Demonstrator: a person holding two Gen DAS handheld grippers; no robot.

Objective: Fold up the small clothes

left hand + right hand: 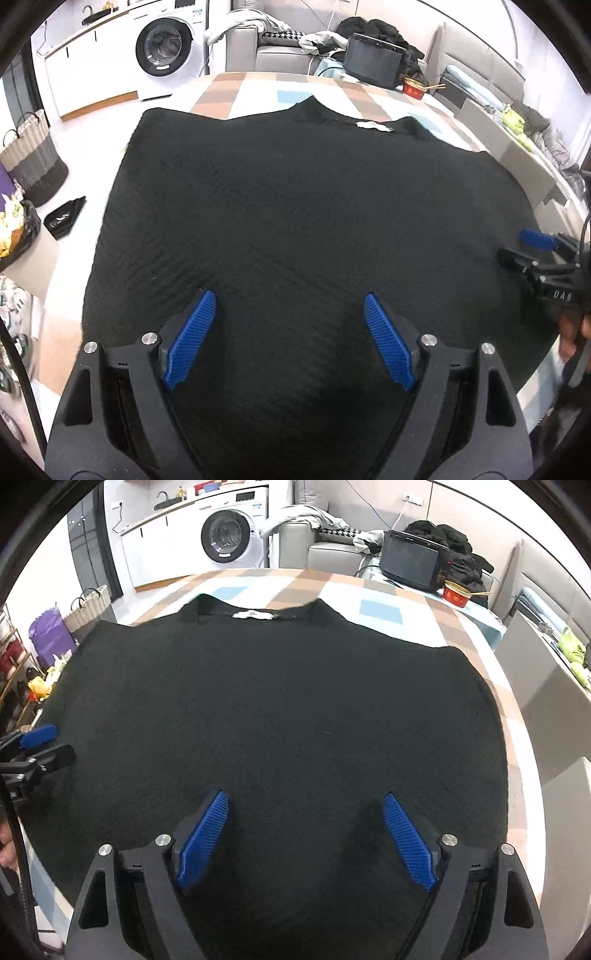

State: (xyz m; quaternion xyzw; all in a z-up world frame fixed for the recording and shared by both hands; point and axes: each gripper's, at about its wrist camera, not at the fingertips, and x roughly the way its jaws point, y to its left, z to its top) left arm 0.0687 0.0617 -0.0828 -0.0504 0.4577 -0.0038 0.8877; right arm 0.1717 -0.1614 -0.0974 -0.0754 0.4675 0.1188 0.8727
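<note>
right gripper (304, 805), jaws wide apart, hangs over a black garment (258, 701) spread on the checked table (380, 609).

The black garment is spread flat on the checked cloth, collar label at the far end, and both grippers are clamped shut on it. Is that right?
Not quite. The black garment does lie flat with its label at the far end, but the left gripper and the right gripper are both open, pads apart and pinching nothing, as each wrist view shows.

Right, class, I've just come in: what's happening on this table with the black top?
A person holds a gripper in each hand over a black garment spread flat on a checked tablecloth, its white neck label at the far edge. The left gripper and right gripper both hang open above the near part of the cloth, gripping nothing. No fold shows yet.
</note>
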